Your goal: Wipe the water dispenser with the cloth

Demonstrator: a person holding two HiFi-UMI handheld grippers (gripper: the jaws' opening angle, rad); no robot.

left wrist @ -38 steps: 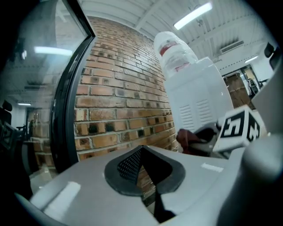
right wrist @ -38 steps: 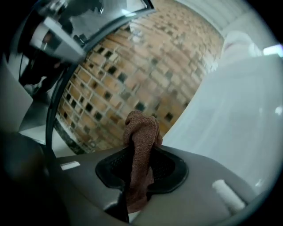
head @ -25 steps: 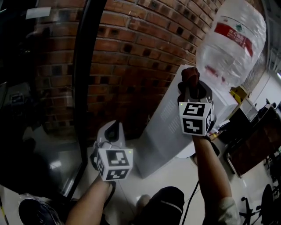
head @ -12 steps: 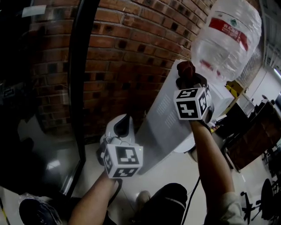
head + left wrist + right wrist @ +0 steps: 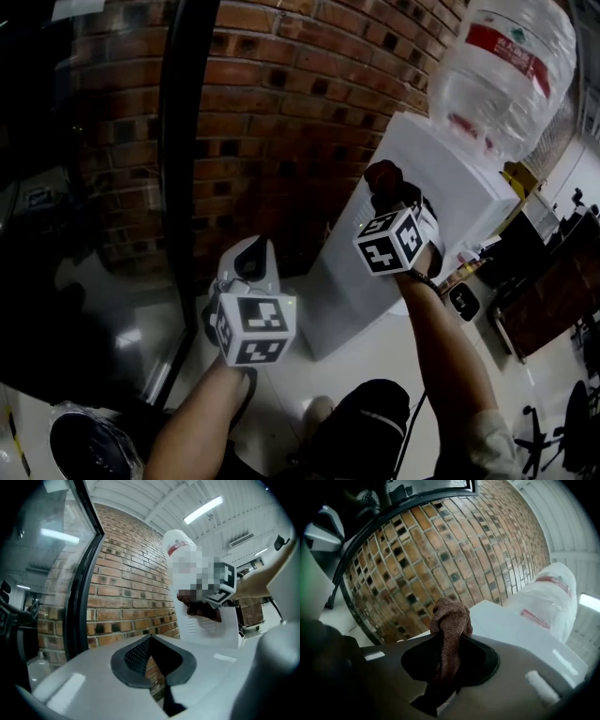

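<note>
The white water dispenser stands against the brick wall, with a clear bottle upside down on top. My right gripper is shut on a reddish-brown cloth, which is bunched against the dispenser's upper side panel near its rear edge. In the right gripper view the cloth sticks up from between the pads of the right gripper, with the dispenser and bottle beyond. My left gripper hangs lower left, away from the dispenser. Its pads meet at the tip of the left gripper with nothing between them.
A brick wall runs behind the dispenser. A black-framed glass door stands at the left. Dark desks and office chairs fill the right side. The person's dark-clad leg is at the bottom over a pale floor.
My right gripper with the cloth has come down from the dispenser's top by the bottle neck onto its upper side. The left gripper has stayed about where it was.
</note>
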